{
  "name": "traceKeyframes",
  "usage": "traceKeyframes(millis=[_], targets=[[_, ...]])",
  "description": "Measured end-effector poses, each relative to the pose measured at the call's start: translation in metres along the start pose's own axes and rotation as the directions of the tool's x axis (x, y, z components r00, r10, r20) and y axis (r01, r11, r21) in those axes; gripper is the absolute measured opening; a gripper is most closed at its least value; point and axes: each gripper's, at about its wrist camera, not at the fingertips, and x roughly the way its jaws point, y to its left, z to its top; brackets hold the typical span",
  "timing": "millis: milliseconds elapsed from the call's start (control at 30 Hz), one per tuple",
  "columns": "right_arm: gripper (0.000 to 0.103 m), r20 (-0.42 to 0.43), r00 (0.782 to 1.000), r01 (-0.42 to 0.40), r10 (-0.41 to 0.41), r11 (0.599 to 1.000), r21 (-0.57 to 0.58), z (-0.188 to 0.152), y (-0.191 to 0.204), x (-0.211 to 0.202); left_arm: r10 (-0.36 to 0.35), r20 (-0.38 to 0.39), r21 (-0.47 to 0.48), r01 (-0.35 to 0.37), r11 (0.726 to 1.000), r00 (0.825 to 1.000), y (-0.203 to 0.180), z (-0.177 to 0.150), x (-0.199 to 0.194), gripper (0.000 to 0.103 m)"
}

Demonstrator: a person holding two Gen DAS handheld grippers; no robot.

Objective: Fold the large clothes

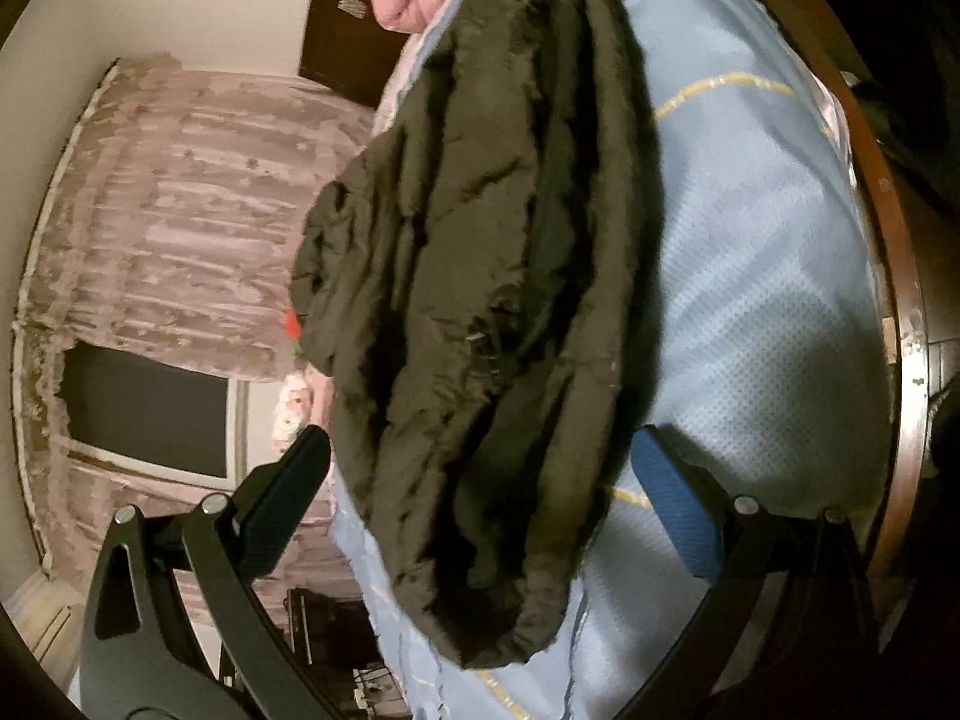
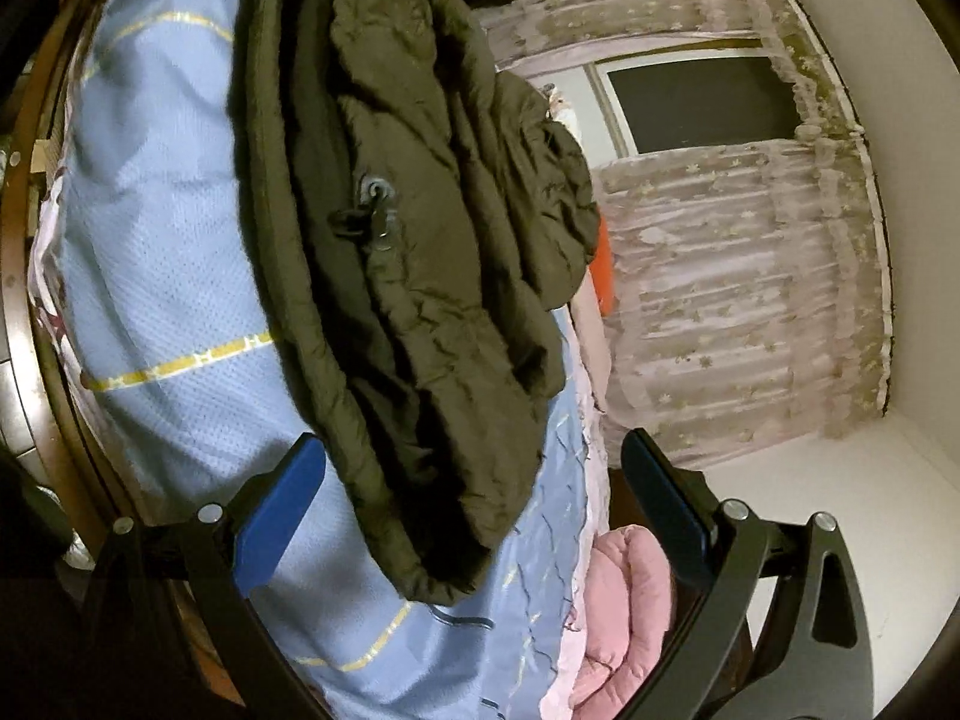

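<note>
Both sets of jaws stand wide apart and hold nothing: the left gripper and the right gripper each frame one end of the garment without the pads touching cloth, as far as the views show. The bed, the largest item, carries a pale blue quilted cover with thin yellow lines, and its wooden frame shows along the outer edge. On that cover lies the dark olive padded jacket, folded or bunched into a long thick bundle. Its long axis runs straight ahead of each gripper, from between the fingers to the far side, so the two grippers appear to face each other from opposite ends. Neither is clearly nearer; each has an end of the bundle just ahead of its open fingers. The jacket's surface is puffy and creased, with several layered edges stacked along one side. A pink quilt lies beside the cover, and lace curtains hang around a dark window. Smallest, a black drawcord toggle sits on the jacket's upper face.
</note>
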Motion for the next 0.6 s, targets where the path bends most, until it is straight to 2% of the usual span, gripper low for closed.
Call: traceKeyframes(millis=[167,400,533,600], targets=[[0.099,-0.004,1.000,-0.025,0.025,1.000,-0.018,0.004,0.012,0.015,-0.052,0.003,0.006,0.052,0.999,0.999,-0.008,0.000,0.014,0.101],[0.099,-0.029,0.999,-0.046,0.045,0.998,-0.043,0.015,0.008,0.040,-0.114,-0.006,-0.070,0.114,0.991,0.993,0.007,0.000,0.033,0.101],[0.102,-0.057,0.994,-0.100,0.099,0.995,-0.022,0.019,-0.001,0.055,-0.111,-0.025,-0.098,0.108,0.989,0.993,0.015,0.000,0.045,0.101],[0.102,-0.061,0.992,-0.116,0.114,0.993,-0.030,0.021,-0.002,0.056,-0.070,-0.048,-0.106,0.065,0.992,0.996,0.019,-0.001,0.052,0.101]])
